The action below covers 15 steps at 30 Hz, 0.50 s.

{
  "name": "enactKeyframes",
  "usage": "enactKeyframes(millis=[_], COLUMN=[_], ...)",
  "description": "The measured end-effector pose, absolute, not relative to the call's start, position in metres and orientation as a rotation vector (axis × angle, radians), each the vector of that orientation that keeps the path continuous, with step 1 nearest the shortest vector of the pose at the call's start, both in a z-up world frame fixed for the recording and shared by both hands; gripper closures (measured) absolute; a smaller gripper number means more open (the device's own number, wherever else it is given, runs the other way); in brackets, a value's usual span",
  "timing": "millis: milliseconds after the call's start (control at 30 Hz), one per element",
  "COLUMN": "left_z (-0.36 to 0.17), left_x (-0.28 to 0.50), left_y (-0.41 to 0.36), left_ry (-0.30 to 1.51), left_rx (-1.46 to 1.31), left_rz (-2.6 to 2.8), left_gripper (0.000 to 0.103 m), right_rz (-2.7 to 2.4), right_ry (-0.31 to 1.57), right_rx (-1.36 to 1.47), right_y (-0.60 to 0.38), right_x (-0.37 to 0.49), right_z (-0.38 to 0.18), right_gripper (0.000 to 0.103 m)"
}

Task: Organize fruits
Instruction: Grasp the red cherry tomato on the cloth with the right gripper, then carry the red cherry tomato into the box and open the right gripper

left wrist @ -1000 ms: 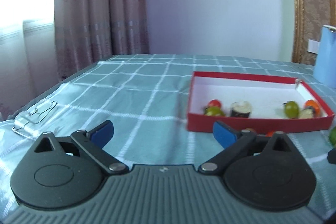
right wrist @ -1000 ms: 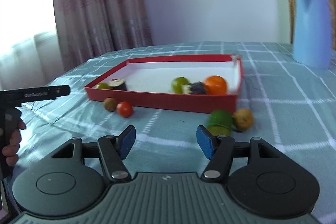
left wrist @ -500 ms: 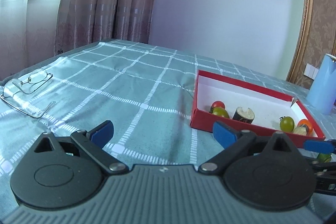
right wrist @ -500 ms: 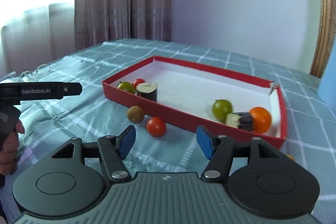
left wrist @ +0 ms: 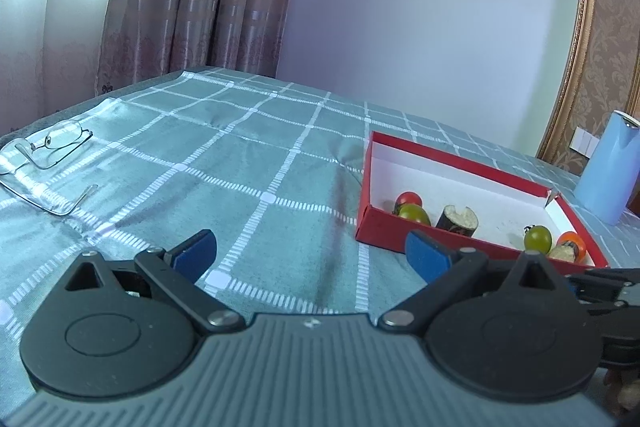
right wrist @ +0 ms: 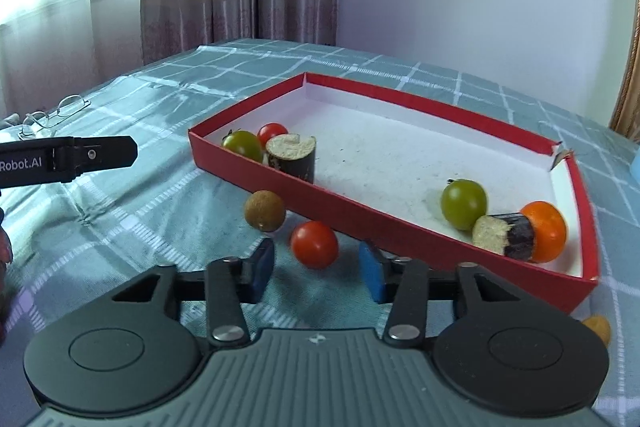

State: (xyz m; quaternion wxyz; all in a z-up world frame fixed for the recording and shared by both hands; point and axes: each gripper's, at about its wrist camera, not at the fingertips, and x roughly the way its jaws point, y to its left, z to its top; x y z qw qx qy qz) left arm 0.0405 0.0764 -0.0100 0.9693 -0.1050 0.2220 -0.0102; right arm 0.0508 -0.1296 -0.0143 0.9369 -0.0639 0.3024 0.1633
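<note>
While its jaws have just been closing around the red cherry tomato [right wrist: 314, 244] lying just outside the red tray [right wrist: 400, 227], the right gripper [right wrist: 316, 269] is not visibly pressing it. A brown round fruit [right wrist: 265, 210] sits beside that tomato. The left gripper [left wrist: 310, 253], left of the tray, gapes empty.

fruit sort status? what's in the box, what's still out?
Done: six pieces lie in the red box, among them a green tomato and an orange one. In hand: nothing yet; the right tool has just been narrowing its jaws near the red tomato on the cloth, pads not touching. Left tool open, empty. Left: that tomato and the brown fruit.
</note>
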Motion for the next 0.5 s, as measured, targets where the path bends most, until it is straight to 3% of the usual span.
enactKeyframes(millis=[133, 500], left_z=[-0.010, -0.010], left_x=[0.039, 0.039], left_y=[0.078, 0.077], left_ry=[0.437, 0.436], left_rx=[-0.223, -0.211], left_rz=[-0.020, -0.012], left_gripper=[0.003, 0.003], right_rz=[0.337, 0.304], right_ry=[0.616, 0.482], right_rx=[-0.116, -0.054], right_y=[-0.130, -0.150], right_x=[0.054, 0.035], right_z=[-0.015, 0.019], right_gripper=[0.077, 0.078])
